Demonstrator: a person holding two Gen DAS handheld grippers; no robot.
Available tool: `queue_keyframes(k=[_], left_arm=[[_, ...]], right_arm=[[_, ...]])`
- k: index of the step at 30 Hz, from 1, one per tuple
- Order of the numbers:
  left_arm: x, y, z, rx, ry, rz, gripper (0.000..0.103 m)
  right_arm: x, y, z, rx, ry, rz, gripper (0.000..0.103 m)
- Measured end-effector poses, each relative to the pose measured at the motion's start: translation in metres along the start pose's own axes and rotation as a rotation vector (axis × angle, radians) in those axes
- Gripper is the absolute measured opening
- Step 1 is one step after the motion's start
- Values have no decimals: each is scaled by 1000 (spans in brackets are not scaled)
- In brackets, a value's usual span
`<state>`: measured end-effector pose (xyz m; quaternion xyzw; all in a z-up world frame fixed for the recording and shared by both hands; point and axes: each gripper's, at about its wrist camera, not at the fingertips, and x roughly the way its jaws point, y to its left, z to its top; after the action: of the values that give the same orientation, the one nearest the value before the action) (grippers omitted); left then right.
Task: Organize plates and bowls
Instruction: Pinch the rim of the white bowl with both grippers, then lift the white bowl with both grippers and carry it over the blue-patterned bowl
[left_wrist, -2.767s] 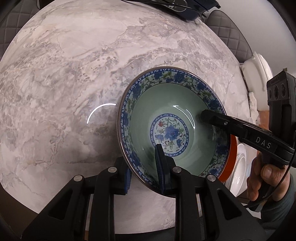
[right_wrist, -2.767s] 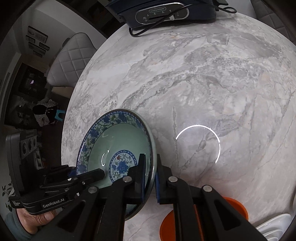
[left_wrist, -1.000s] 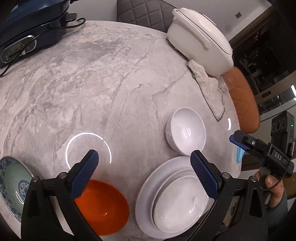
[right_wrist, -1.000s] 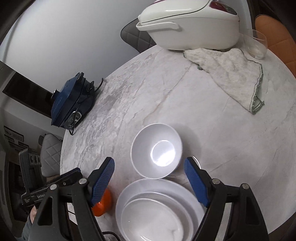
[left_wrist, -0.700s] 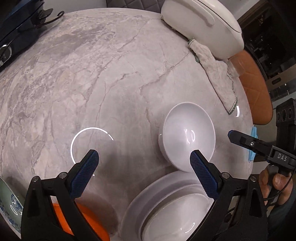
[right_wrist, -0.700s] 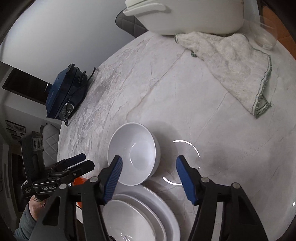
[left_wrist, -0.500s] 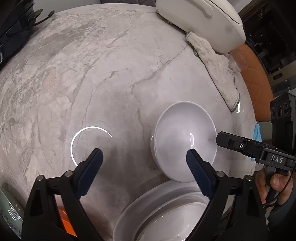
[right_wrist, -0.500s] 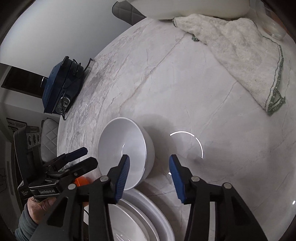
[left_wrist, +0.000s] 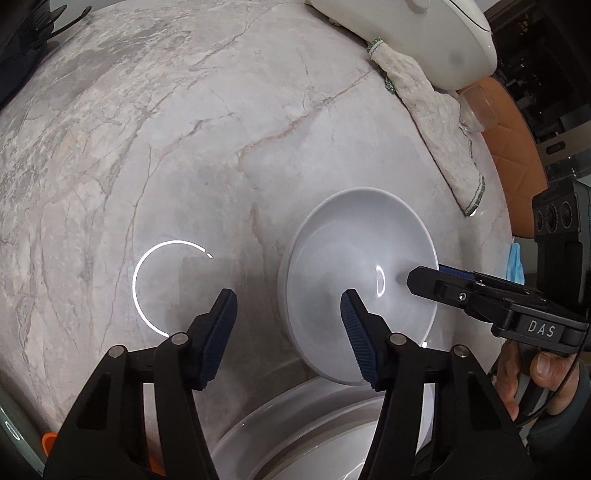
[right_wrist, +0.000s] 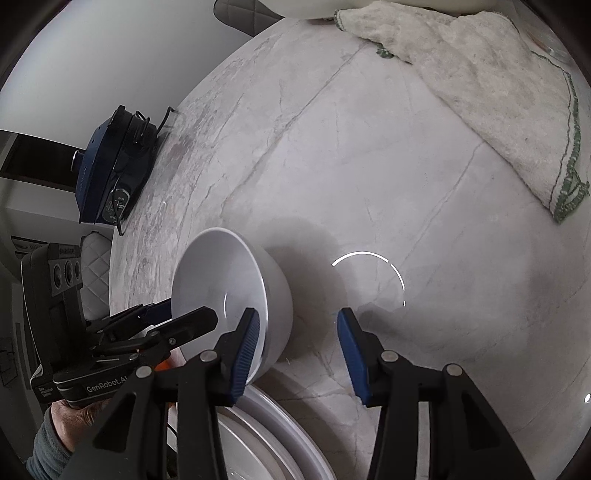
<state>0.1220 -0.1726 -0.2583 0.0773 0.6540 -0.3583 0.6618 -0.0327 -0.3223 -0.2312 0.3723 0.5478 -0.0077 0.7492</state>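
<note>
A plain white bowl stands upright on the marble table; it also shows in the right wrist view. My left gripper is open and straddles the bowl's left rim, one finger inside and one outside. My right gripper is open and straddles the bowl's right rim the same way. Neither pair of jaws has closed on the rim. A stack of white plates lies just in front of the bowl; it also shows in the right wrist view.
A white lidded pot and a crumpled cloth lie at the far right. A dark blue appliance sits at the table's far left edge. An orange bowl's edge and a patterned bowl's edge show at lower left.
Both grippers let go of the patterned bowl, swung over to the white bowl, moved in close on its two sides, and narrowed their jaws around its rim.
</note>
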Motion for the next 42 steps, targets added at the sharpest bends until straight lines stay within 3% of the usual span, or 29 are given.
queue_keyframes(k=[3, 5, 9, 10, 14, 31, 42], left_arm=[[4, 1, 0, -8, 6, -10, 44], [7, 2, -1, -14, 15, -15, 32], [10, 3, -2, -21, 16, -32, 27], [10, 2, -2, -18, 15, -31, 22], [11, 1, -1, -18, 21, -36, 15], [-5, 7, 3, -61, 5, -53, 15], [-71, 29, -6, -102, -73, -44, 15]], right_arm=[[3, 0, 1, -4, 5, 3, 45], [3, 1, 1, -11, 5, -4, 41], [7, 6, 3, -26, 11, -19, 19], [8, 8, 4, -34, 16, -17, 15], [9, 19, 4, -77, 11, -41, 14], [7, 23, 10, -12, 4, -39, 12], [-7, 68, 14, -57, -7, -15, 12]])
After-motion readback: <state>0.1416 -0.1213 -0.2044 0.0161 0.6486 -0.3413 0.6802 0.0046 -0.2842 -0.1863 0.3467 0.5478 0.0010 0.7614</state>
